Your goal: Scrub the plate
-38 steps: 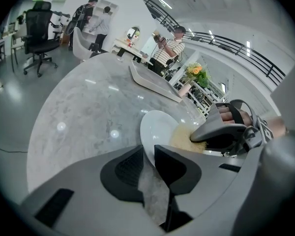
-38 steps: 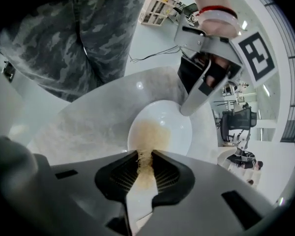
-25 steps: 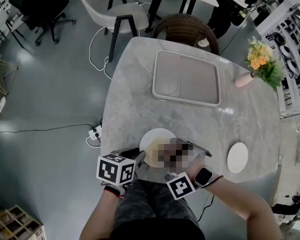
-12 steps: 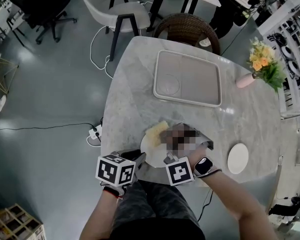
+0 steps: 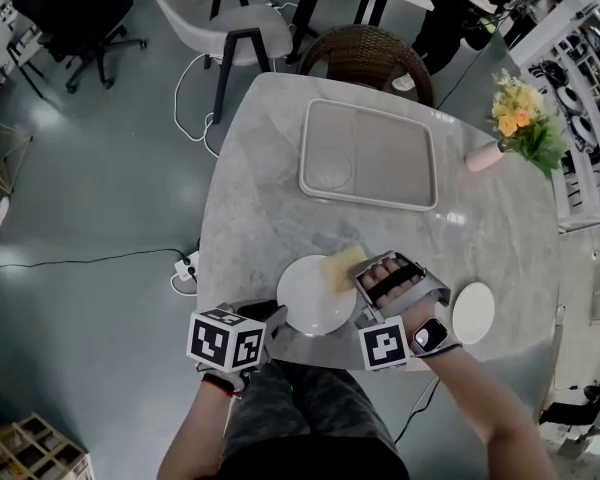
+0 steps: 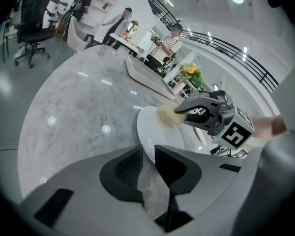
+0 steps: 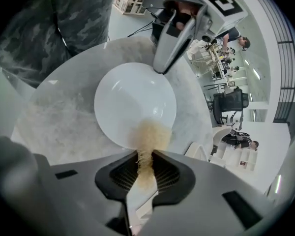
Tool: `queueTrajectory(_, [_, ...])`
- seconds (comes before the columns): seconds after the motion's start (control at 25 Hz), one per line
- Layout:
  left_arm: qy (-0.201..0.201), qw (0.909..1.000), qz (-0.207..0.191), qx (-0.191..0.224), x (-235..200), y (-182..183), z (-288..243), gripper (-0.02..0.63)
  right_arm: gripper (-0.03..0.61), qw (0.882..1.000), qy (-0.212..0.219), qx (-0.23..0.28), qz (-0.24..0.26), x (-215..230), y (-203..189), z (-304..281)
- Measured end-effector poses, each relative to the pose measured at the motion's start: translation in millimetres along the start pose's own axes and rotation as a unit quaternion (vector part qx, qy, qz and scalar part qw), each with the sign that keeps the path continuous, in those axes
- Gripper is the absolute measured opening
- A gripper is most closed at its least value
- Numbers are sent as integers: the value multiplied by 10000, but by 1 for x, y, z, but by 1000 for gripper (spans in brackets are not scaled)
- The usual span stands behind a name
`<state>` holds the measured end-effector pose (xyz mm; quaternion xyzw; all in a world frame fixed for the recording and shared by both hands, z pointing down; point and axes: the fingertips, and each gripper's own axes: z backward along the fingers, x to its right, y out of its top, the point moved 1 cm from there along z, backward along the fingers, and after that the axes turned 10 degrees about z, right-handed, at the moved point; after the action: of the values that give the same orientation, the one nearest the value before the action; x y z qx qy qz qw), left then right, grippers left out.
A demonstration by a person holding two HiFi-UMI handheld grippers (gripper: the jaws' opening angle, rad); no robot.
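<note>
A white plate (image 5: 313, 298) lies near the front edge of the marble table (image 5: 270, 188). My left gripper (image 5: 278, 315) is shut on the plate's near-left rim; in the left gripper view the rim of the plate (image 6: 160, 132) runs in between the jaws of the left gripper (image 6: 147, 154). My right gripper (image 5: 360, 276) is shut on a pale yellow fibrous scrubber (image 5: 342, 267). The scrubber rests on the plate's far-right rim. In the right gripper view the scrubber (image 7: 148, 136) sticks out of the right gripper (image 7: 145, 156) onto the plate (image 7: 132, 102).
A large beige tray (image 5: 380, 138) holding a clear round dish (image 5: 330, 171) sits at the table's far side. A small white saucer (image 5: 473, 313) lies right of my right hand. A pink vase (image 5: 483, 157) of flowers stands far right. A wicker chair (image 5: 365, 56) stands behind the table.
My right gripper has carried the scrubber from over the plate to its far-left rim, then right to the far-right rim, rolling as it went. The left gripper and plate have stayed put.
</note>
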<state>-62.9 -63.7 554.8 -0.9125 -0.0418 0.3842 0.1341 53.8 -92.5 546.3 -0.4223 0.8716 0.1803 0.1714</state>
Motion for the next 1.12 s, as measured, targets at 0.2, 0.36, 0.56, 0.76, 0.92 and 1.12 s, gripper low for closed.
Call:
queueTrajectory(0.2, [-35, 10000, 22, -68, 1, -1, -1, 81, 71, 9994, 104, -96, 328, -22, -7, 12])
queueTrajectory(0.36, [102, 9997, -158, -137, -1, -4, 1, 81, 71, 9926, -47, -453, 1123, -28, -19, 23])
queueTrajectory(0.56, [330, 9972, -673, -26, 2, 0, 6, 80, 71, 9901, 146, -245, 1377, -51, -7, 35])
queueTrajectory(0.76, [527, 9950, -854, 5, -5, 1, 11, 80, 71, 9841, 247, -16, 1761, -61, 12, 41])
queueTrajectory(0.92, [836, 9870, -1348, -254, -7, -7, 9, 68, 71, 9765, 228, 244, 2128, -59, 32, 43])
queueTrajectory(1.12, [1437, 9563, -2466, -636, -6, -12, 3, 51, 71, 9660, 129, 520, 2529, -46, 57, 42])
